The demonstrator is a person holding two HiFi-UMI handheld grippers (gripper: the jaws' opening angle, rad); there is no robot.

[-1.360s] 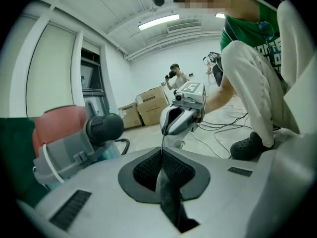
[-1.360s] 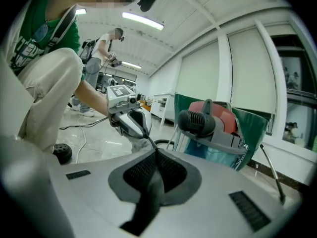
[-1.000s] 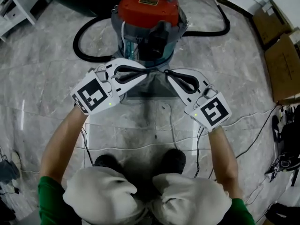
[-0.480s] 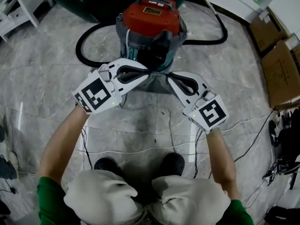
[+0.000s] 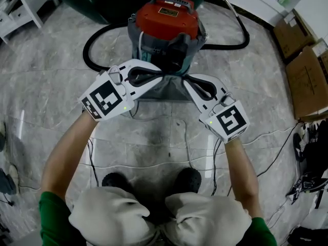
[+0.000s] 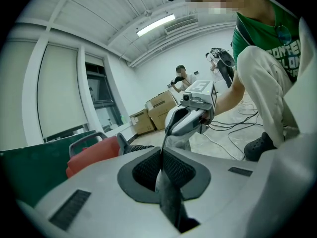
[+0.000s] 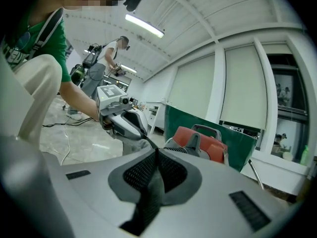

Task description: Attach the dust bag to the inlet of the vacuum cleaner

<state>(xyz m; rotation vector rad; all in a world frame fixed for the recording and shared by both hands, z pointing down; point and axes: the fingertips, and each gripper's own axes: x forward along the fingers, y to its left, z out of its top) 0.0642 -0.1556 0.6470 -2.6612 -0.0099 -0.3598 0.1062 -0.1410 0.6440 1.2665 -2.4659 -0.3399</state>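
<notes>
The dust bag [image 5: 165,89] hangs just before the vacuum cleaner [image 5: 166,20].

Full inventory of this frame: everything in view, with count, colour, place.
vacuum cleaner: one, red lid on a grey drum, on the floor ahead
hose: one, black, looped on the floor around the vacuum cleaner
dust bag: one, grey, held between both grippers before the vacuum cleaner
cardboard boxes: at least two, brown, right edge
shelf unit: one, white, top left corner
cables: several, black and white, on the floor near the feet
shoes: two, black, bottom centre
left gripper: white, shut on the dust bag
right gripper: white, shut on the dust bag
</notes>
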